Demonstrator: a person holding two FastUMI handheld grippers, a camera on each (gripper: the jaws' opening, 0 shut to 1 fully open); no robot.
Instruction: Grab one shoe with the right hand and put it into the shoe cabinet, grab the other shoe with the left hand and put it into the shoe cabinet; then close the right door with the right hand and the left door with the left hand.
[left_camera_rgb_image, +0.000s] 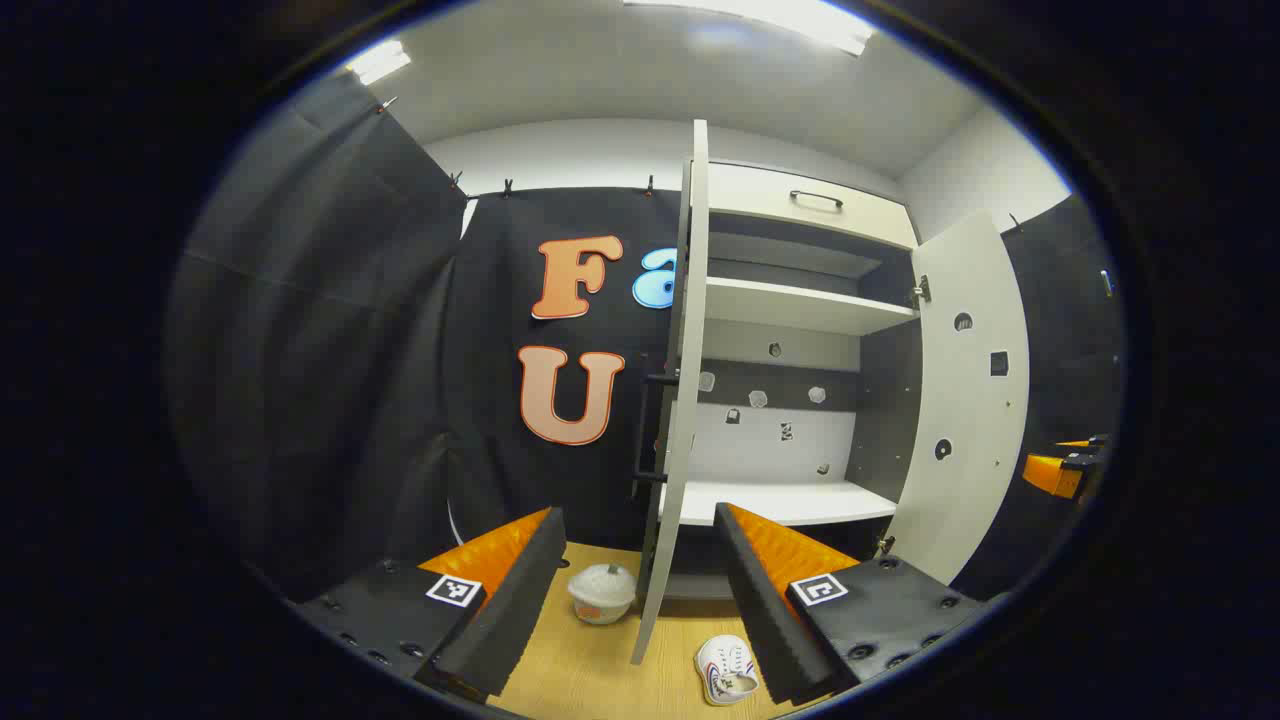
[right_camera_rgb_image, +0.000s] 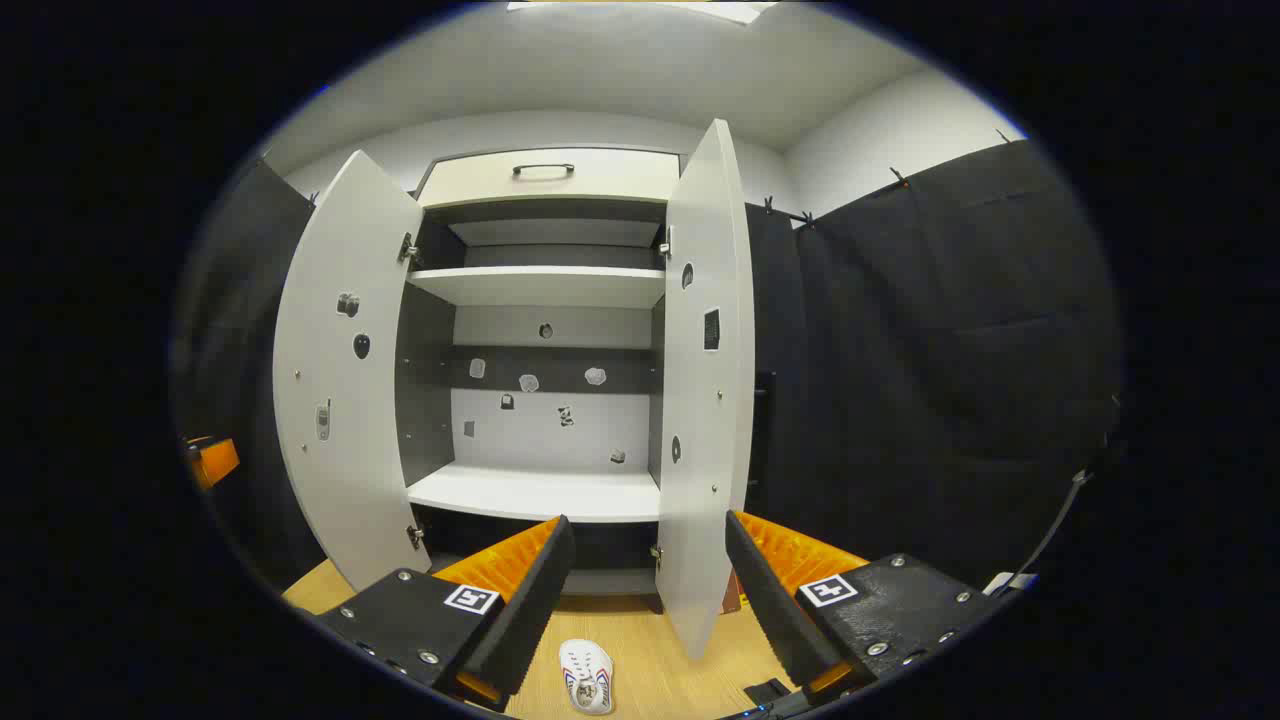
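Pale wooden flooring (left_camera_rgb_image: 590, 670) runs under a tall white shoe cabinet with grey inner walls (right_camera_rgb_image: 545, 400), both of its doors swung open. In your left gripper view, your left gripper (left_camera_rgb_image: 635, 600) hangs with jaws wide and nothing between them; one small white shoe (left_camera_rgb_image: 602, 592) sits on the floor just left of the left door's (left_camera_rgb_image: 680, 400) edge, and a second white shoe with striped sides (left_camera_rgb_image: 727, 670) lies to the door's right. In your right gripper view, your right gripper (right_camera_rgb_image: 648, 590) hovers, jaws also wide and unloaded, above the striped shoe, beside the right door (right_camera_rgb_image: 705, 400). White shelves (right_camera_rgb_image: 540, 492) hold no shoes.
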